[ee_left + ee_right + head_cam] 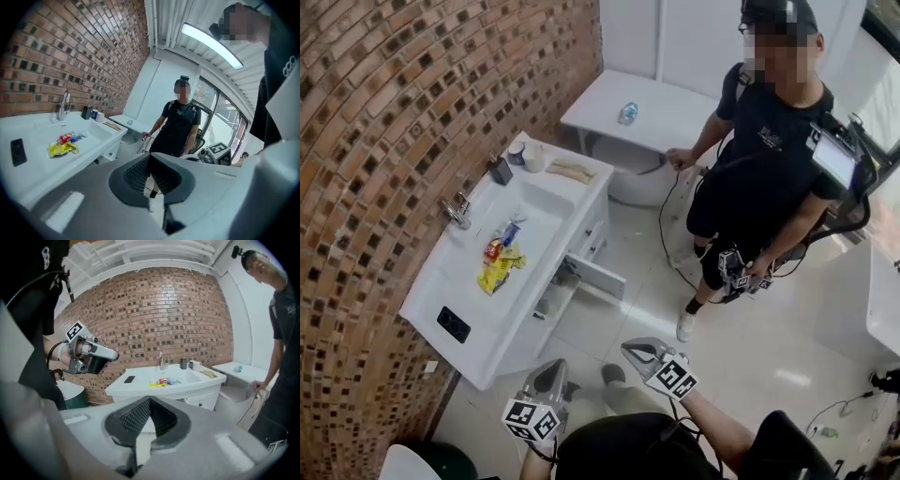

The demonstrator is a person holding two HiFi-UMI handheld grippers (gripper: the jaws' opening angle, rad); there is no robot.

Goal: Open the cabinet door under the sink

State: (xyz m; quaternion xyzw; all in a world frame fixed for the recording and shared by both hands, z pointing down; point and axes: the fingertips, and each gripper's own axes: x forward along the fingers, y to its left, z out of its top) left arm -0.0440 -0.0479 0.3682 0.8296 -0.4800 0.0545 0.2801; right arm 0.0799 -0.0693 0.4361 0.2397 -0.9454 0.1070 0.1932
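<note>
A white sink cabinet [517, 323] stands against the brick wall. Its lower door [598, 276] is swung open towards the room. My left gripper [551, 368] hovers over the floor near the cabinet's front corner, away from the door. My right gripper [634, 348] is just to its right. Both are shut and hold nothing. In the left gripper view the left gripper [149, 157] points past the sink [56, 140] at a standing person. The right gripper [149, 401] faces the cabinet [201, 397] from a distance.
Snack packets [500, 262] lie in the basin, and a black phone [454, 324] lies on the counter. A faucet [457, 211] and cups [525, 154] stand by the wall. A person [769, 150] with grippers stands at the right. Behind are a white table [656, 117] and floor cables [667, 246].
</note>
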